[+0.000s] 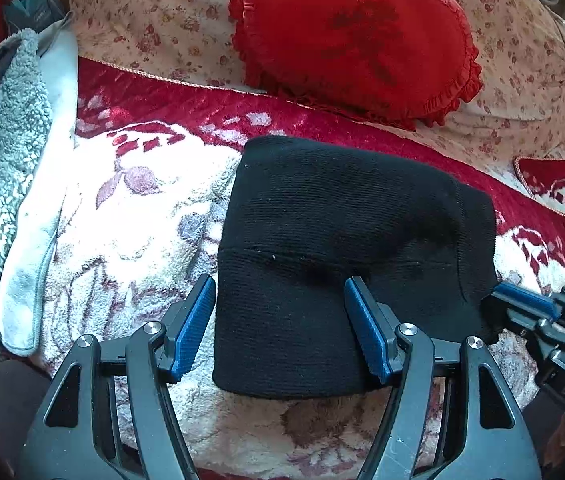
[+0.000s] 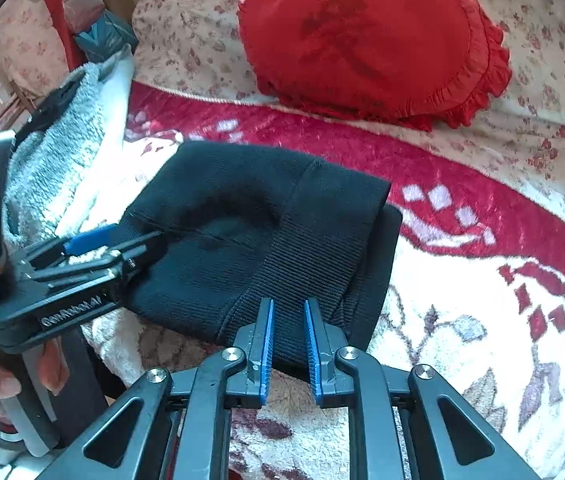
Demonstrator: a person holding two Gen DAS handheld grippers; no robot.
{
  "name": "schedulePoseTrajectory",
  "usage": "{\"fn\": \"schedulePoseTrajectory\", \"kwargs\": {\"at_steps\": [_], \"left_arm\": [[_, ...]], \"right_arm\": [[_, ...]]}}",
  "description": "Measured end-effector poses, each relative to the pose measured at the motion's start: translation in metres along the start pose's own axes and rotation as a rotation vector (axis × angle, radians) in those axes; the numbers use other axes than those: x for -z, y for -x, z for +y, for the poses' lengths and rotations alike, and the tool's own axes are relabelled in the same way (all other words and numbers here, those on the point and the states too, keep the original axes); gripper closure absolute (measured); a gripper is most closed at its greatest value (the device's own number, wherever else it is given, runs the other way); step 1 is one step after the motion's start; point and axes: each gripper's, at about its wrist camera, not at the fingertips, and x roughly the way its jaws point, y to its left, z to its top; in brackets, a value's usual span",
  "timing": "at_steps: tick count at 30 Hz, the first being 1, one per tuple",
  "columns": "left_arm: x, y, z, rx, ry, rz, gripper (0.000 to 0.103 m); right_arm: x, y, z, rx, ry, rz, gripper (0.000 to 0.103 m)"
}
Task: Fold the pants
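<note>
Folded pants (image 1: 334,248) on blanket (image 1: 142,208), frame centre

Left gripper (image 1: 280,326) jaws wide, straddling the pants' near edge; right gripper (image 2: 288,344) jaws narrow, gap visible, over the ribbed band; red pillow (image 1: 354,36) at upper right

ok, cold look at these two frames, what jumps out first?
The folded black pants, a compact dark block mid-frame on the red-and-white floral blanket. Behind them, the red heart-shaped ruffled cushion leans on the floral bedding. The left gripper is wide open over the pants; the right gripper is narrowly open at their ribbed edge.
</note>
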Motion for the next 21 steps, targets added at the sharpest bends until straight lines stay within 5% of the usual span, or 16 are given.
{"fn": "schedulePoseTrajectory", "kwargs": {"at_steps": [3, 5, 11, 21], "left_arm": [[-0.001, 0.006, 0.002, 0.002, -0.006, -0.008, 0.036], [-0.002, 0.010, 0.006, 0.026, 0.003, -0.012, 0.036], [-0.015, 0.007, 0.029, 0.136, 0.083, 0.017, 0.027], [-0.019, -0.041, 0.043, 0.237, 0.177, 0.105, 0.019]], "right_arm": [[-0.003, 0.007, -0.005, -0.012, -0.029, -0.029, 0.075], [-0.003, 0.011, -0.016, -0.016, -0.087, -0.057, 0.055], [-0.002, -0.001, -0.054, -0.119, -0.294, -0.057, 0.047], [-0.012, -0.045, -0.072, -0.207, -0.391, -0.021, 0.034]]}}
